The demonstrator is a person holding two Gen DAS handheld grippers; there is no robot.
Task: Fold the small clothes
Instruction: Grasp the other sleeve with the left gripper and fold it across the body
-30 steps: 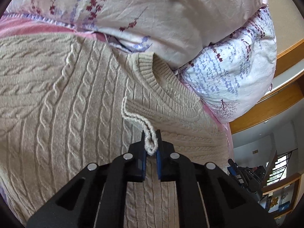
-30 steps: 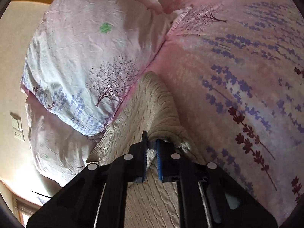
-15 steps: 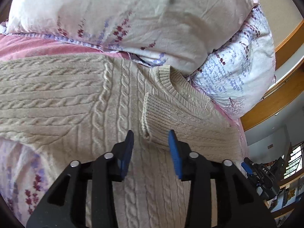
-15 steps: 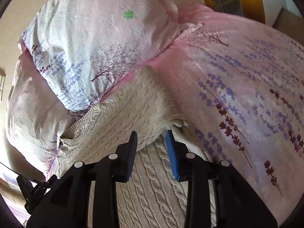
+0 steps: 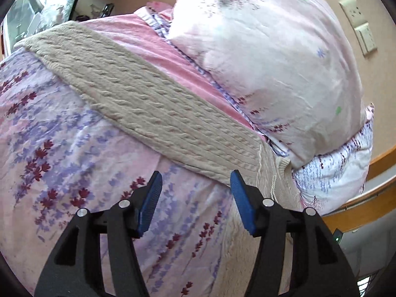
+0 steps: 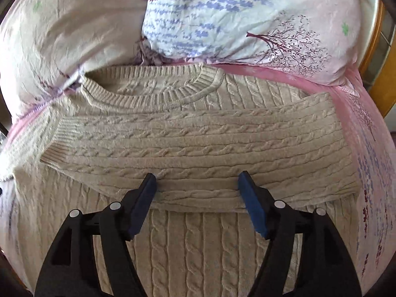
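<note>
The yarn loop has been released by the left gripper, whose jaws are now spread wide. The right gripper has likewise been opened fully, and one sleeve is now laid across the beige sweater.

Free room: bedsheet lies bare in front of the left gripper, jaws wide, nothing between them. Outstretched sleeve crosses just ahead; behind it a pillow bulks up & blocks the far side. Right gripper, jaws wide, sits over the sweater, the folded sleeve right at its tips. Two pillows wall off the collar end; sheet bare to the right.
</note>
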